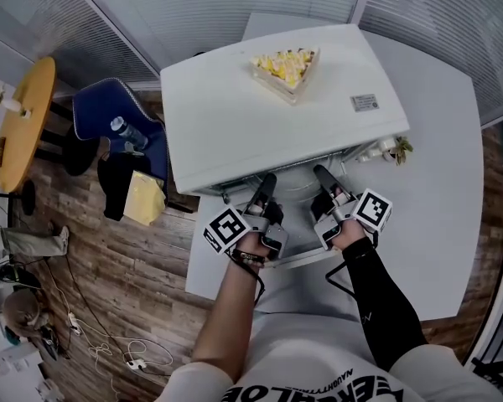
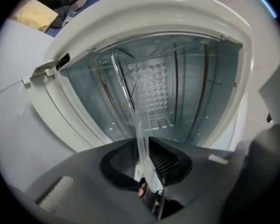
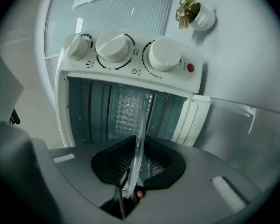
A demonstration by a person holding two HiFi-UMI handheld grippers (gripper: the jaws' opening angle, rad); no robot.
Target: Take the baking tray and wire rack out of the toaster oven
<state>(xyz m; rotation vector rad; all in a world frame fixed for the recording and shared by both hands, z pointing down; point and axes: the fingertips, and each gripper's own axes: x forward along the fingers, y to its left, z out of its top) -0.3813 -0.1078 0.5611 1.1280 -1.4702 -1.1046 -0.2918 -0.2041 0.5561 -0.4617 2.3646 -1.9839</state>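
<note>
As the left hand-held gripper [image 2: 142, 161] and right hand-held gripper [image 3: 135, 166] both clamp the baking tray [image 2: 139, 133], pull it out evenly and level.

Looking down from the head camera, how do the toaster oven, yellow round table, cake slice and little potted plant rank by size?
Largest to smallest as they look:
1. toaster oven
2. yellow table, farther from the camera, so true size unsure
3. cake slice
4. potted plant

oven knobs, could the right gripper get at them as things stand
Probably not at once: the right gripper is shut on the edge of the baking tray, which reaches into the open oven. Nothing stands in front of the knobs, so the way looks free once it lets go.
</note>
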